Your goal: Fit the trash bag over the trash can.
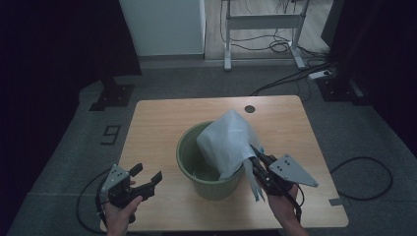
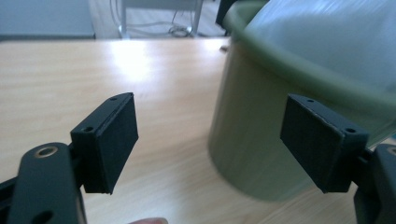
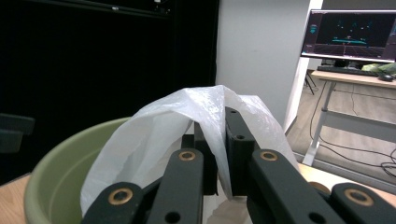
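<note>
A green plastic bucket (image 1: 189, 162) stands in the middle of the wooden table (image 1: 157, 118). A white plastic bag (image 1: 227, 140) billows up out of it and hangs over its right rim. My right gripper (image 1: 254, 158) is at that rim, shut on the bag's edge; in the right gripper view the film (image 3: 205, 116) is pinched between the two black pads (image 3: 233, 140). My left gripper (image 1: 146, 173) hovers at the table's front left, open and empty. Seen from the left gripper, the bucket wall (image 2: 252, 140) lies ahead between the spread pads (image 2: 116, 140).
A round cable hole (image 1: 250, 108) sits near the table's far edge. Behind the table are a white desk frame (image 1: 263, 22), cables on the floor (image 1: 305, 73) and a black stand base (image 1: 112, 96). A monitor (image 3: 352, 35) glows on a desk.
</note>
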`<action>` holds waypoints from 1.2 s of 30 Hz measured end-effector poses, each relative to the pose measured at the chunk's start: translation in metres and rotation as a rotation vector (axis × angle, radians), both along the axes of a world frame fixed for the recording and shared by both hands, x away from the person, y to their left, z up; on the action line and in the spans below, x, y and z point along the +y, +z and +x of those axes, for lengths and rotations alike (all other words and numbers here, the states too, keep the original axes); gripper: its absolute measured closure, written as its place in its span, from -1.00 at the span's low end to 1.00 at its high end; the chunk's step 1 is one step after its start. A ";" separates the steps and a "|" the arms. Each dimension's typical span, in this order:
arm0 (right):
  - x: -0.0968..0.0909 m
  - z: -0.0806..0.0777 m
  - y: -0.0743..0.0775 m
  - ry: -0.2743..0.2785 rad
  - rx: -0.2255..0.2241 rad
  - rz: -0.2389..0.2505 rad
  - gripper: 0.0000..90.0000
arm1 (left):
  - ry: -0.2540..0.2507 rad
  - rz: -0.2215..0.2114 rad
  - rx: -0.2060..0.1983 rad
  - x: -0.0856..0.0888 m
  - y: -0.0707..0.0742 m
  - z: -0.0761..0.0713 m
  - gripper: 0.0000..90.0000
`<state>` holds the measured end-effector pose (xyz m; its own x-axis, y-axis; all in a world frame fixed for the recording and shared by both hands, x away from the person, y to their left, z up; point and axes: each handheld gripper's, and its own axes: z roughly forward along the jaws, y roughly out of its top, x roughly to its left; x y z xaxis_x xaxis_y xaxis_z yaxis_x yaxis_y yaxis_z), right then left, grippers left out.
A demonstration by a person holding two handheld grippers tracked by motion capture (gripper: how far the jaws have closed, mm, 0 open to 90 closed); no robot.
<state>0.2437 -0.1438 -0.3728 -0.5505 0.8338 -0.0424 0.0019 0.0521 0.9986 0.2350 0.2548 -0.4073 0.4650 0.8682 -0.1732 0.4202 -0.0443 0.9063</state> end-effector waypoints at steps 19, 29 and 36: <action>0.027 -0.001 -0.021 0.148 0.089 -0.064 0.73 | -0.044 -0.017 -0.017 -0.028 0.010 0.007 -0.53; 0.027 0.002 -0.020 0.145 0.091 -0.070 0.78 | -0.071 -0.006 -0.027 -0.038 0.016 0.007 -0.53; 0.037 0.006 -0.012 0.149 0.100 -0.108 0.80 | -0.111 0.011 -0.044 -0.049 0.023 -0.002 -0.54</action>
<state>0.2497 -0.1067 -0.3849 -0.6730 0.7366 -0.0667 0.0846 0.1662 0.9825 0.2335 0.2062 -0.3847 0.5653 0.8127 -0.1412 0.3719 -0.0983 0.9230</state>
